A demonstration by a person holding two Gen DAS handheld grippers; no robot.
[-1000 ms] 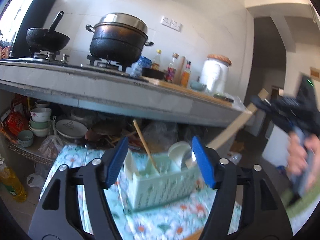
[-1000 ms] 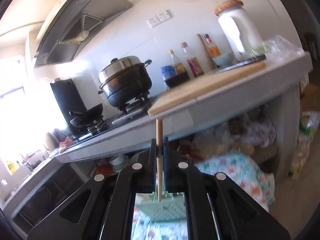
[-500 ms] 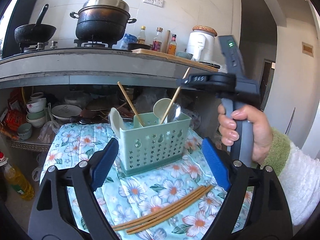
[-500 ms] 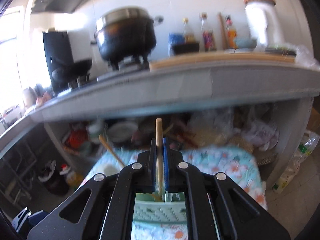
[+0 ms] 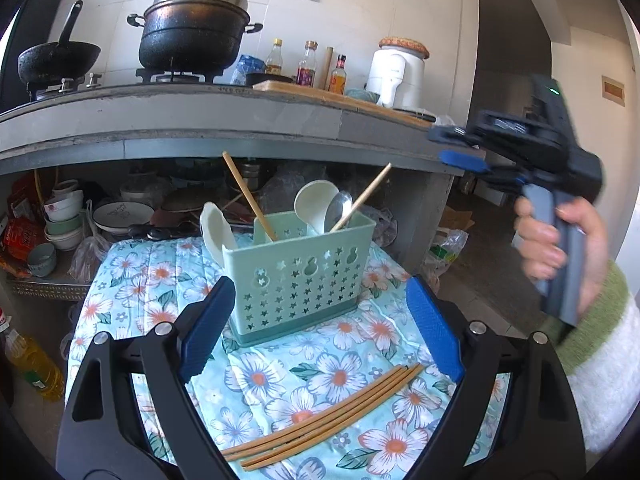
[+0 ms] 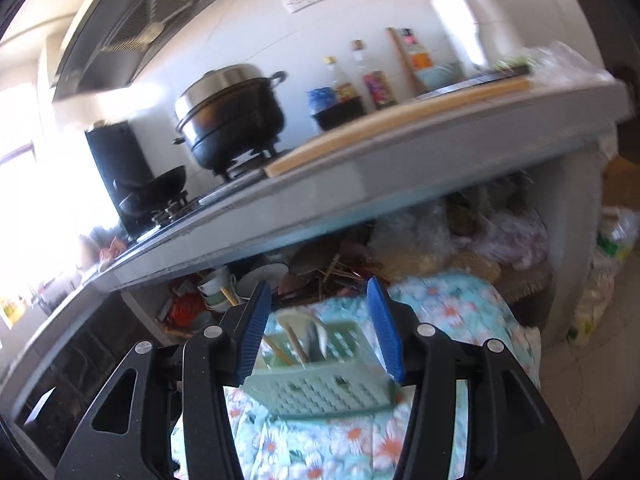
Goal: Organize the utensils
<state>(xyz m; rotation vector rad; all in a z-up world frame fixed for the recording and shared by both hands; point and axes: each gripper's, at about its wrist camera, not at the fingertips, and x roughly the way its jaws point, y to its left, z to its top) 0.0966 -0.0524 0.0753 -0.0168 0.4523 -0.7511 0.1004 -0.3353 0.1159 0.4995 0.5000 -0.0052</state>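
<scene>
The grey kitchen counter [image 5: 224, 120] spans the scene above and behind the green utensil basket [image 5: 296, 280], which serves as the landmark here. On the counter, up and to the left of the basket, sits a large black pot [image 5: 192, 36] with a steel lid, and further left a black wok [image 5: 58, 60]. Up and to the right of the basket stand sauce bottles [image 5: 307, 64] and a white jar [image 5: 398, 74] with a woven lid.

The basket stands upright on a floral cloth [image 5: 160, 280]. Inside it are two wooden chopsticks [image 5: 250, 196] leaning apart, a white ladle-like spoon [image 5: 316, 204] and a steel spoon [image 5: 339, 208] beside it; a white scoop [image 5: 216, 232] rests at the basket's left end. In front of the basket, near it on the cloth, lie four loose chopsticks [image 5: 328, 412] side by side.

The left gripper [image 5: 316, 324] is spread wide just in front of the basket, nothing between its pads. The right gripper [image 6: 318, 332] — held in a hand [image 5: 560, 240] with a green-cuffed sleeve, to the right of and above the basket — has its jaws opening, with nothing pinched between them.
</scene>
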